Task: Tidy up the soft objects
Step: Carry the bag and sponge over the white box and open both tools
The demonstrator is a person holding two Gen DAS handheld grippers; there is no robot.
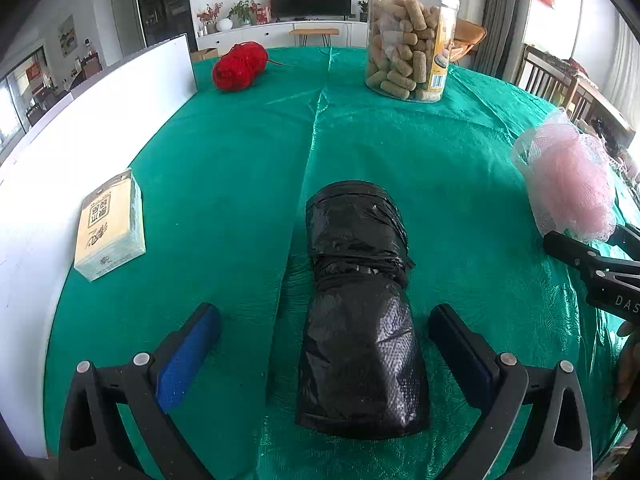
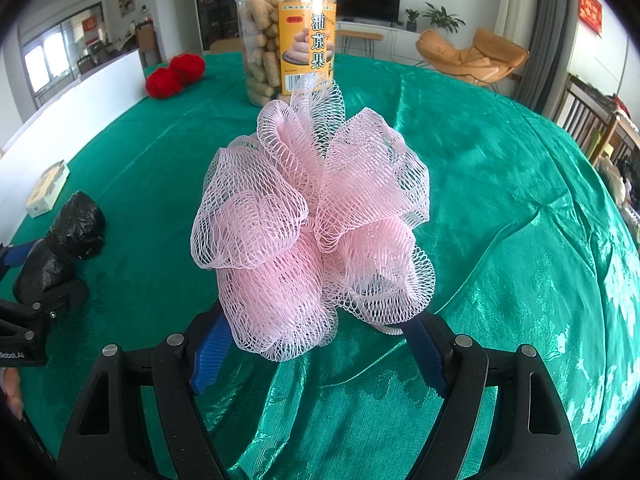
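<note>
A green tablecloth (image 1: 240,184) covers the whole work surface, with a white board (image 1: 120,92) standing along its left edge. On the far side sit a ball of red yarn (image 1: 239,66) at left and a clear jar of snacks (image 1: 410,40) toward the right; a small tissue pack (image 1: 110,226) lies near the board. The middle of the cloth, between the jar and the near things, is bare, and so is the broad right side seen from the right wrist.

The left gripper (image 1: 324,328) stands with its jaws spread wide, and the black plastic bag roll (image 1: 360,312) lies on the cloth between them, pointing away from the camera, with a clear gap to each blue pad.

The right gripper (image 2: 316,344) holds the pink mesh bath pouf (image 2: 312,216) by its near, lower part; the pouf fills the space between the pads and rises above them. The pouf sits to the right of the black roll, well apart from it.
</note>
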